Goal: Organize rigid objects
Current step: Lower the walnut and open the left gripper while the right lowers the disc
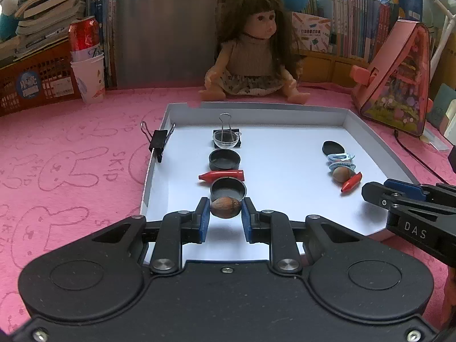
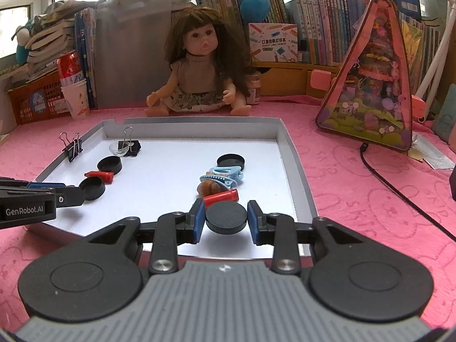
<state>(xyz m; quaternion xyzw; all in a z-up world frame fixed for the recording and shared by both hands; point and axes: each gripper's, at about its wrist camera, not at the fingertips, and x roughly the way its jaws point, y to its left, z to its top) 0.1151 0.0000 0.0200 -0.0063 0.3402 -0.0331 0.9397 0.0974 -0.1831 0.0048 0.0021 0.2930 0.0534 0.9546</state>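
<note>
Nut (image 1: 225, 207) sits clamped in the left hand-held gripper (image 1: 225, 216); the right hand-held gripper (image 2: 226, 218) clasps a black cap (image 2: 226, 217).

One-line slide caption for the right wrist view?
Right gripper jaws grip a black cap over the white tray, ending a row.
</note>
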